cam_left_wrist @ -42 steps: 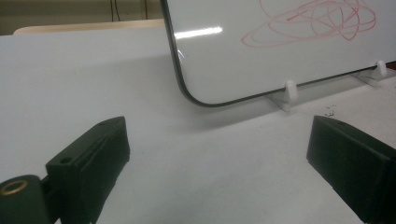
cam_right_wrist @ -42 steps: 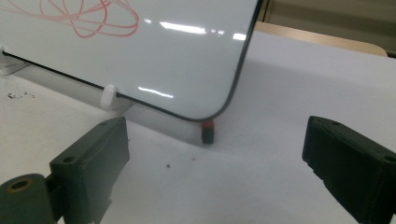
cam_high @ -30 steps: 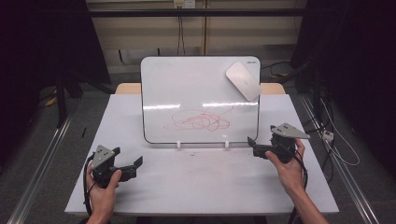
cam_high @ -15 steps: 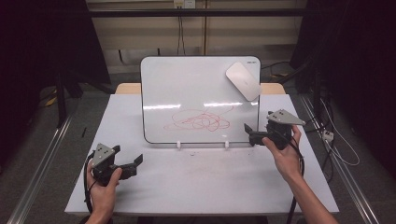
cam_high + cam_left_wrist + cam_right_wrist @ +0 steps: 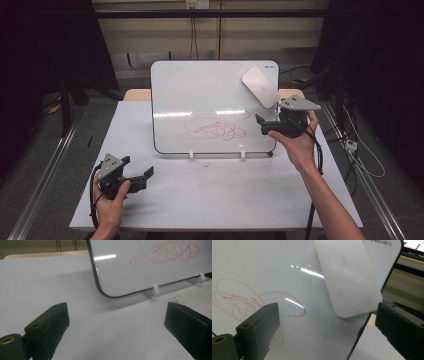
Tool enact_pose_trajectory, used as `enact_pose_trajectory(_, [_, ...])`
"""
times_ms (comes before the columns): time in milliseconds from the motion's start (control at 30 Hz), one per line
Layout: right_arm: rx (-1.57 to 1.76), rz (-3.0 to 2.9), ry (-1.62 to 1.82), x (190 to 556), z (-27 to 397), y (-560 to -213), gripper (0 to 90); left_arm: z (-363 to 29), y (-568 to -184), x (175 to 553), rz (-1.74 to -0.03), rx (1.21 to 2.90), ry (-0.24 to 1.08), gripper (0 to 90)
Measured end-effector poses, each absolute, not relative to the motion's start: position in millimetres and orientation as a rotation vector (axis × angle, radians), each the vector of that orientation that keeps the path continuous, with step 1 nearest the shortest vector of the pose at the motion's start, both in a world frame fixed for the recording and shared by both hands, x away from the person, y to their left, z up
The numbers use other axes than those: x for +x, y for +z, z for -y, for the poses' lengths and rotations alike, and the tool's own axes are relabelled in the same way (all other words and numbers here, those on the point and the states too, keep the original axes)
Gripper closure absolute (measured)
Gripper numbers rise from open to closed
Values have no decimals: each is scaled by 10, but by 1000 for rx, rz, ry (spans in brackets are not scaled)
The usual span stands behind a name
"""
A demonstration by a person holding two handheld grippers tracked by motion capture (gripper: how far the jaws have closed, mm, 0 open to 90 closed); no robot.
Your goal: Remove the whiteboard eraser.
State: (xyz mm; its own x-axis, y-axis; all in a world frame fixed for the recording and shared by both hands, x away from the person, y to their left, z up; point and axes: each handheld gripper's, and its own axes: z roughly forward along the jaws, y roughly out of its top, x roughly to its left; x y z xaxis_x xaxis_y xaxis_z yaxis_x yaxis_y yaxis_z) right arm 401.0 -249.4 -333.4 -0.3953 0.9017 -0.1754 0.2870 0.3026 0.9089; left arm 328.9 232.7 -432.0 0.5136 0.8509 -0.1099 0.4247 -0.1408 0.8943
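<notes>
Near the whiteboard's [image 5: 215,107] right edge, right gripper [image 5: 267,126] fingers spread, empty, facing the white eraser [image 5: 260,86] stuck at its top-right corner; logo text there unreadable. Left gripper [image 5: 142,175] fingers spread, low over desk [image 5: 210,192].

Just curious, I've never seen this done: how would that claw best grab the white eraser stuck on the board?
Probably across the eraser's two long edges, coming straight at its face. It lies flat against the whiteboard, so only its narrow sides offer grip. The right claw, open, already faces it.
</notes>
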Motion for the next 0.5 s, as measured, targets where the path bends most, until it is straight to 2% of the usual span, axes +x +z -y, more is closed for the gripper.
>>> enact_pose_trajectory(167, [1046,-1848,1066,4105,2464,-3233,58,-2326,-4319,3295,-1075,1753,534,58])
enact_pose_trajectory(233, [1036,-1847,1054,4154,2452,-3174,87,-2321,-4319,3293,-1077,1744,532,58])
enact_pose_trajectory(367, [1025,-1855,1031,4223,2444,-3135,76,-2324,-4320,3289,-1075,1744,532,57])
enact_pose_trajectory(500, [1021,-1865,1025,4365,2459,-3046,143,-2335,-4330,3299,-1073,1767,529,57])
